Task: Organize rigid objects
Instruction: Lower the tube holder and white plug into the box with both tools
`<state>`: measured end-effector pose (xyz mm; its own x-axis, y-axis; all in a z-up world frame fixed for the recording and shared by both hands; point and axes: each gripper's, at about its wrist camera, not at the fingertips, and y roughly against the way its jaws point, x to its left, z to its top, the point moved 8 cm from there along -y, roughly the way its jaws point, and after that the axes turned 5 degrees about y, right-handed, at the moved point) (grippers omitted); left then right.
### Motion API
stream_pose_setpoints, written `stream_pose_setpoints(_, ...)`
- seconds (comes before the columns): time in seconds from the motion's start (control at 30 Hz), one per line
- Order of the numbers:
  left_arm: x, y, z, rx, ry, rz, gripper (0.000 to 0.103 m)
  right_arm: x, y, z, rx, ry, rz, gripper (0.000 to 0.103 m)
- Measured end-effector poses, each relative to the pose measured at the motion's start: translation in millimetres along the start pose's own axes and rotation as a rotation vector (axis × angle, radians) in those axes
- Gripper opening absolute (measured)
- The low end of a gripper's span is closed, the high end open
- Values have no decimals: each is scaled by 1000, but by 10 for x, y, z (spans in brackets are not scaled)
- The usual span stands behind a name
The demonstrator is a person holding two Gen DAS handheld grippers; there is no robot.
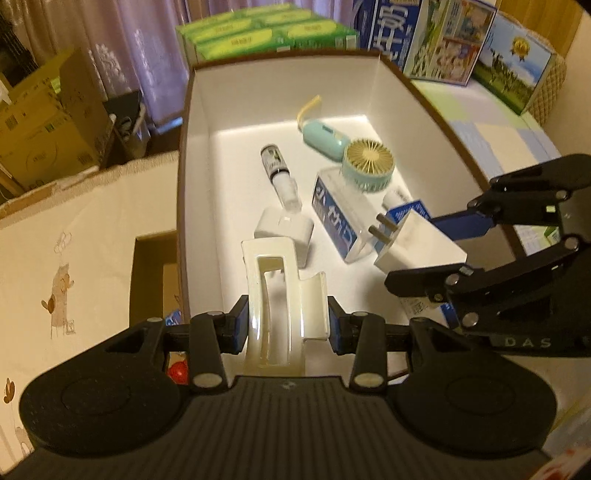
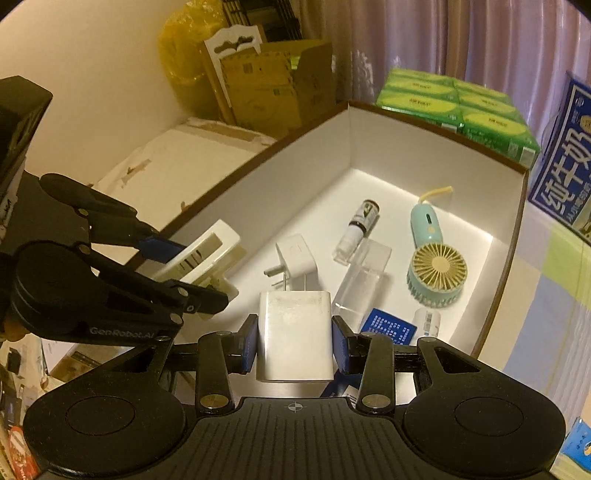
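Observation:
My left gripper [image 1: 286,325] is shut on a cream hair claw clip [image 1: 280,280], held over the near end of a white-lined box with a brown rim [image 1: 183,184]. To its right, my right gripper [image 1: 424,254] is shut on a white charger plug [image 1: 413,247] with its prongs pointing left. The right wrist view shows that charger [image 2: 295,332] between the blue pads [image 2: 247,343], and my left gripper [image 2: 192,273] with the clip [image 2: 207,251]. In the box [image 2: 406,147] lie a mint hand fan [image 2: 436,269], a small bottle [image 2: 360,225], another white charger [image 2: 295,258] and a clear case [image 2: 364,284].
Green cartons [image 1: 266,33] and blue milk cartons [image 1: 391,29] stand behind the box. Cardboard boxes [image 1: 44,118] are stacked at the far left by a curtain. A cream cloth with cartoon prints [image 1: 74,240] lies left of the box, a pastel checked cloth [image 1: 480,122] on its right.

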<state>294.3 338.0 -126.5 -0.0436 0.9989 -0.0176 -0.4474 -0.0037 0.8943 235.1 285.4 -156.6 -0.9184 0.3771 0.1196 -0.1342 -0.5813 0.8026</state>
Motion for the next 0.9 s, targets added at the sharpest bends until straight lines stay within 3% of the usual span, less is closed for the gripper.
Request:
stream_pose_setpoints(0.33,-32,-169,-34,61,-54,-30,36,-47,-133,-20,39,0,-4,38)
stream_pose_setpoints(0.5,-76,-189,-19,73,-95,-38,46,-31,-153,-16,48,3,-1,38)
stream_pose_setpoints(0.9,-73,-194,-28,71,-113,-26,48,-16,-178,-26,59,-10,7,38)
